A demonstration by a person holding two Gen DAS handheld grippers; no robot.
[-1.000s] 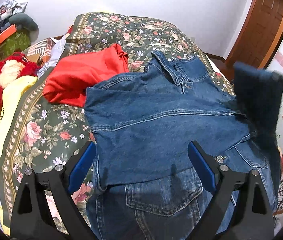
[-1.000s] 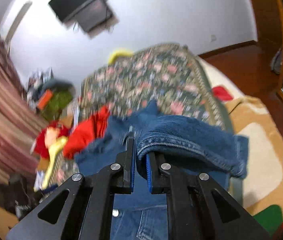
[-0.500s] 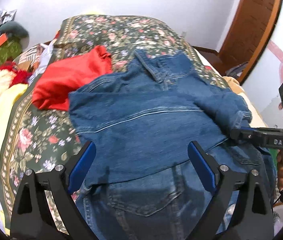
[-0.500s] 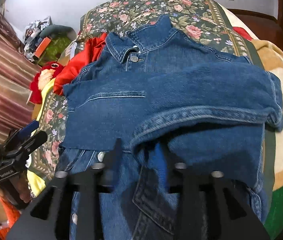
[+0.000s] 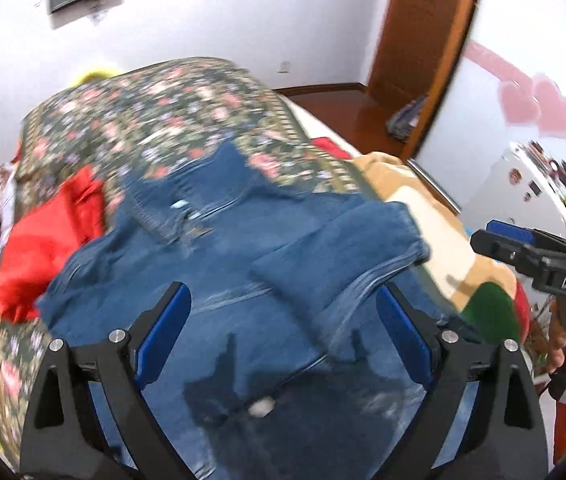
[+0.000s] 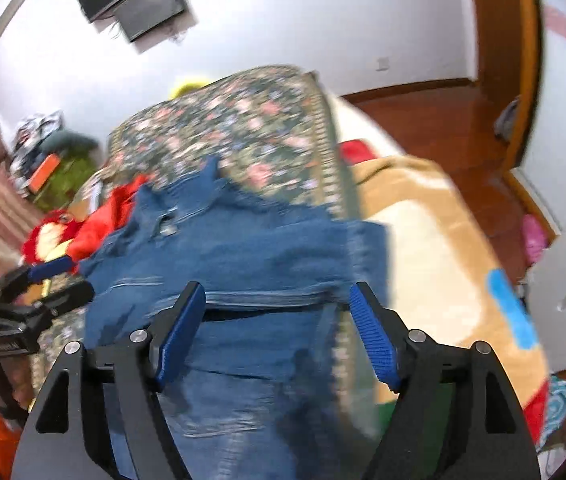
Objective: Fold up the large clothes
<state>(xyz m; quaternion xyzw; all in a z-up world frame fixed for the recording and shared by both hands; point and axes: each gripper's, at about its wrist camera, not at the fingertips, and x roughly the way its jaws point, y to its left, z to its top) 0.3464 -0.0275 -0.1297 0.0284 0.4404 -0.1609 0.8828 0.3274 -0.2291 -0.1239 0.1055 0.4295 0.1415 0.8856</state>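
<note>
A blue denim jacket (image 5: pixel 243 272) lies spread on the floral bedspread (image 5: pixel 163 120), collar far, with its right sleeve (image 5: pixel 343 248) folded across the body. My left gripper (image 5: pixel 283 336) is open and empty above the jacket's lower part. My right gripper (image 6: pixel 279 328) is open and empty above the folded sleeve (image 6: pixel 267 256); it also shows at the right in the left wrist view (image 5: pixel 523 252). The left gripper shows at the left in the right wrist view (image 6: pixel 43 280). Both views are motion-blurred.
A red garment (image 5: pixel 51 240) lies left of the jacket. A beige blanket (image 6: pixel 423 248) covers the bed's right side. Clutter and a red plush toy (image 6: pixel 47 232) sit at the left. A wooden door (image 5: pixel 415 40) stands at the right.
My right gripper carried the sleeve across the jacket, let it go and opened, then pulled back. My left gripper stayed open and swung to the right.
</note>
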